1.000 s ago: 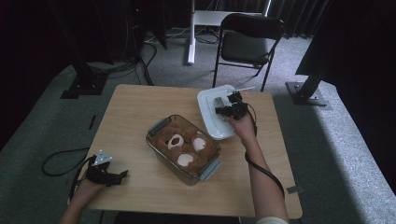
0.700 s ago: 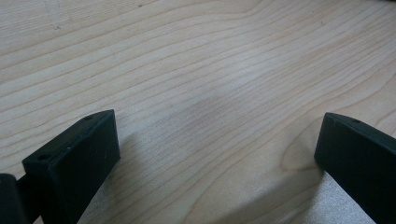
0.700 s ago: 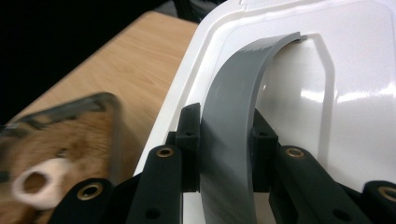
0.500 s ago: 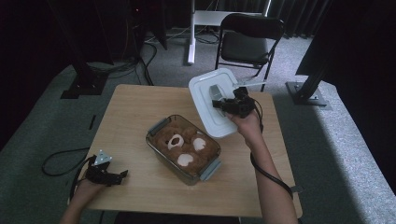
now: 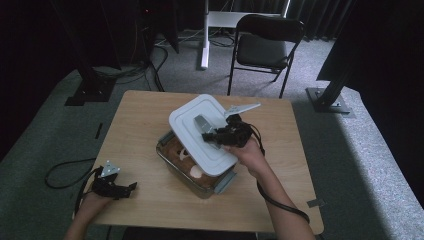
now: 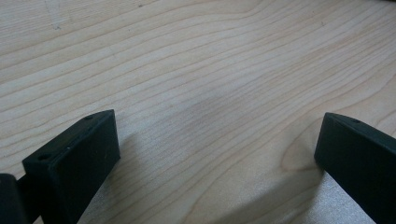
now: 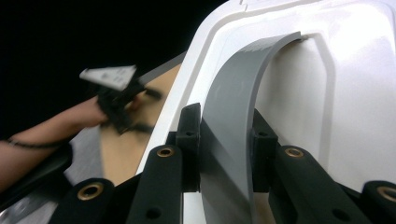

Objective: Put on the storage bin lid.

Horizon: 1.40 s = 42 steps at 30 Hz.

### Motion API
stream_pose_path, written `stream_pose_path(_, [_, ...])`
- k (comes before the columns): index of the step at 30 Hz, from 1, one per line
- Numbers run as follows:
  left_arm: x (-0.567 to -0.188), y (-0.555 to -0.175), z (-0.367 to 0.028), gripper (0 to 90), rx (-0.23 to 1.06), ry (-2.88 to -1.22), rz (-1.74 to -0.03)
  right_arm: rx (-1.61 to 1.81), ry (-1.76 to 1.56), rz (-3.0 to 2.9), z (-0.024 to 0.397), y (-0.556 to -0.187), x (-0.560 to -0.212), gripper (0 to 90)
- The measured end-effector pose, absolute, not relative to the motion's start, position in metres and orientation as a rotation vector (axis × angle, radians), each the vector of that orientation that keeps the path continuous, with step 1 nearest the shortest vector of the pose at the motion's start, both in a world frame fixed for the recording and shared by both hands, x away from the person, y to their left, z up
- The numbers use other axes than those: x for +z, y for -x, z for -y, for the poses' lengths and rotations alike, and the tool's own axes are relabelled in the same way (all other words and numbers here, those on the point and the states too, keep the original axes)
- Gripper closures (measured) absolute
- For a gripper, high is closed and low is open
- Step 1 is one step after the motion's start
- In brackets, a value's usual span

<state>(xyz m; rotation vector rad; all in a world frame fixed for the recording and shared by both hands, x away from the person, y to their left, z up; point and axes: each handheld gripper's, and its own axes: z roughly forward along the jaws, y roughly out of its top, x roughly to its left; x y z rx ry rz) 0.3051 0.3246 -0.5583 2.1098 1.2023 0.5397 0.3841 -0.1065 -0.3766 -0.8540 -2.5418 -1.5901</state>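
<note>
While the person's right forearm reaches in from the lower right of the high view and angles up toward the middle of the light wooden table (image 5: 140,120), the right hand (image 5: 250,152) holds the right gripper (image 5: 212,136) roughly level, its jaws pointing toward the left of that view. Those jaws are pinched on the grey arched handle strap (image 7: 233,116) of a white rounded-rectangular plastic lid (image 5: 200,132); in the right gripper view the strap runs up between the two black pads, which press on it from both sides. That lid hangs tilted in the air above a clear glass rectangular baking dish (image 5: 220,182), covering most of it as seen from above, with its far edge higher than its near edge. Whether any part of the lid touches the dish rim cannot be told. Brown food with pale patches (image 5: 195,172) shows in the dish below the lid's near edge. A grey three-cornered plate sticks out from the top of the right gripper, and a black cable trails down along the forearm.

At the near left corner of the table, the left hand (image 5: 92,200) rests low with the left gripper (image 5: 131,187) lying close to the wood, well apart from the dish. In the left gripper view its two black jaws stand spread wide over bare wood grain, with nothing between them.
</note>
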Motion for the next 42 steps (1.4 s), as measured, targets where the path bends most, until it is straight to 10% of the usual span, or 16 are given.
stream_pose_path(33, [-0.558, -0.305, -0.325, 0.5, 0.538, -2.110, -1.201, -1.300, 0.751, 2.428, 0.071, -0.392, -0.435, 72.3])
stream_pose_path(42, [-0.558, -0.306, -0.324, 0.4, 0.538, -2.112, -1.203, -1.428, 0.739, 2.467, 0.080, -0.384, -0.421, 44.0])
